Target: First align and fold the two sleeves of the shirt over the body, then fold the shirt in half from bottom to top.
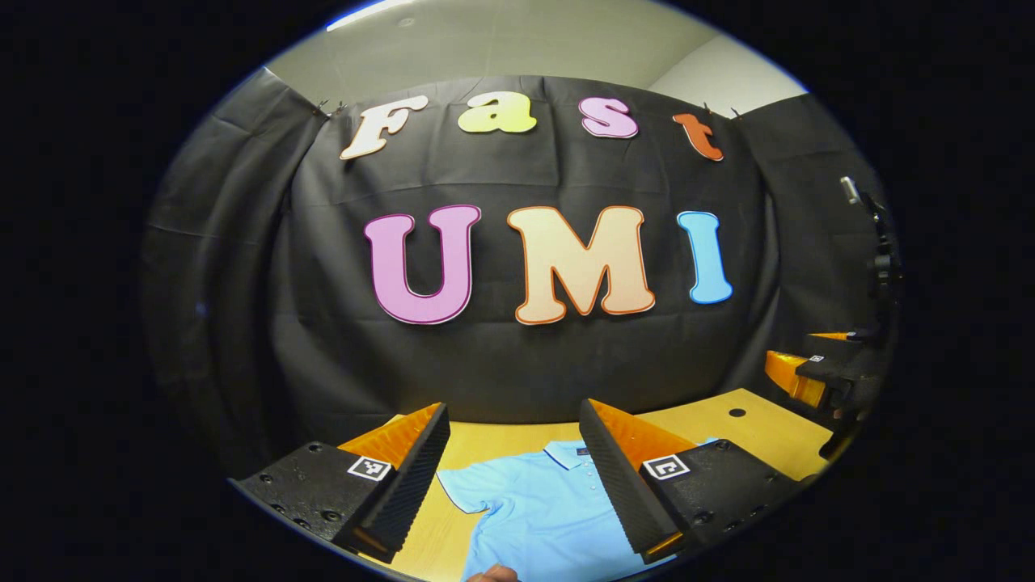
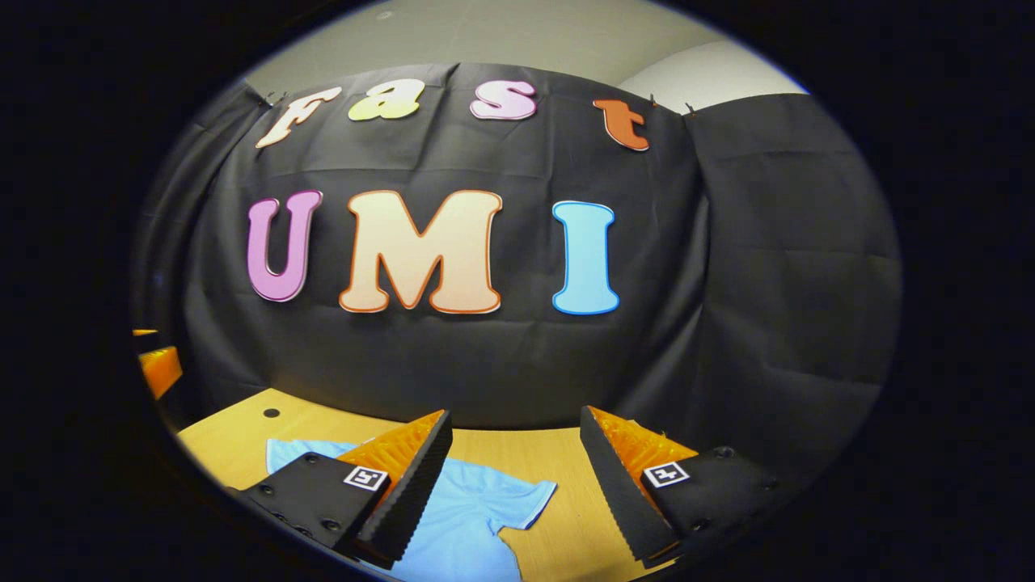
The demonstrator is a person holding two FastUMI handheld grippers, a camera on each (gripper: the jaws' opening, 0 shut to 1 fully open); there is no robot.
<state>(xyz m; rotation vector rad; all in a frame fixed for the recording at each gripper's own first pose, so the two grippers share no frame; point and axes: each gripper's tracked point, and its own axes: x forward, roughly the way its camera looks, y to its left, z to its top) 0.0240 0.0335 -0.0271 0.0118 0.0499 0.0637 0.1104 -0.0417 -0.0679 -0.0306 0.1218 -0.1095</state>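
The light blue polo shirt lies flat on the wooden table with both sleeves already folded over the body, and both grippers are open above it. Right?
Not quite. The light blue polo shirt still has its sleeves spread out to the sides: the right gripper view shows one sleeve lying out on the wooden table. The left gripper and right gripper are indeed open above it.

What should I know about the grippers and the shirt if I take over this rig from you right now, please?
Left gripper: open, holding nothing, raised above the table over the shirt's collar area.
Right gripper: open, holding nothing, raised above the sleeve on its side.
Shirt: light blue polo lying flat on the wooden table, collar toward the booth wall; both sleeves seem to be spread out to the sides, unfolded.
A fingertip shows at the bottom edge of the left gripper view.
Done: nothing folded yet.
Left: fold both sleeves over the body, then fold the shirt in half from bottom to top.
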